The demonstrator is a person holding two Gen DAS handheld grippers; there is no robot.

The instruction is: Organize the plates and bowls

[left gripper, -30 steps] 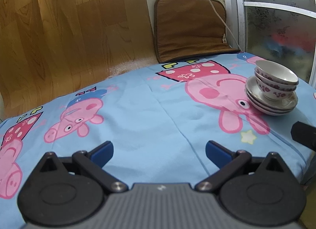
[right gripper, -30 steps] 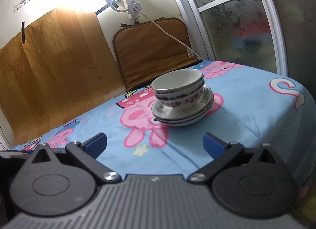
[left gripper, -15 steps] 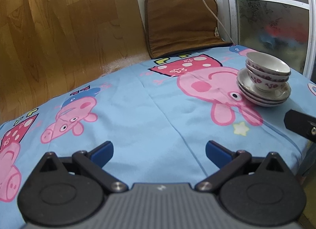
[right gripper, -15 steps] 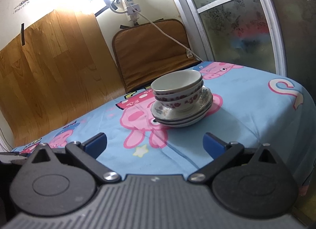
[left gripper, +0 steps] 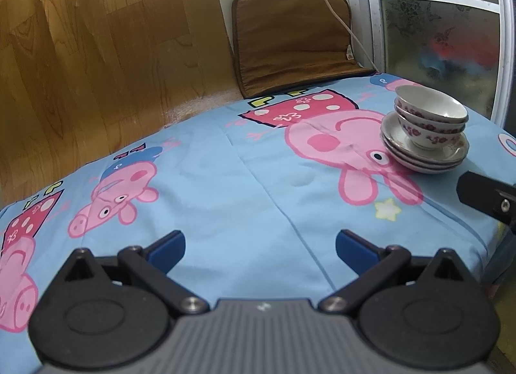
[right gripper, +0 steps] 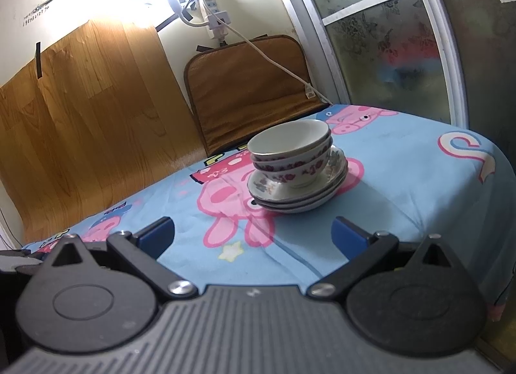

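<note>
Stacked white floral bowls (right gripper: pixel 292 153) sit on a stack of white plates (right gripper: pixel 298 195) on a blue cartoon-pig cloth. In the left wrist view the bowls (left gripper: pixel 430 117) and plates (left gripper: pixel 422 154) stand at the far right. My left gripper (left gripper: pixel 260 246) is open and empty, low over the cloth's near edge, well left of the stack. My right gripper (right gripper: pixel 253 235) is open and empty, in front of the stack and apart from it. Part of the right gripper shows at the right edge of the left wrist view (left gripper: pixel 487 195).
The cloth (left gripper: pixel 225 180) covers a table whose right edge drops off near the stack (right gripper: pixel 483 187). A brown cushion (right gripper: pixel 248 90) and wood-grain sheet (left gripper: pixel 90 61) lean on the back wall. A frosted glass door (right gripper: pixel 387 38) stands at right. A white cable (right gripper: pixel 274 61) hangs over the cushion.
The left gripper's view has shifted slightly, so the stack sits a little lower and nearer. The right gripper has barely moved. Both stay open.
</note>
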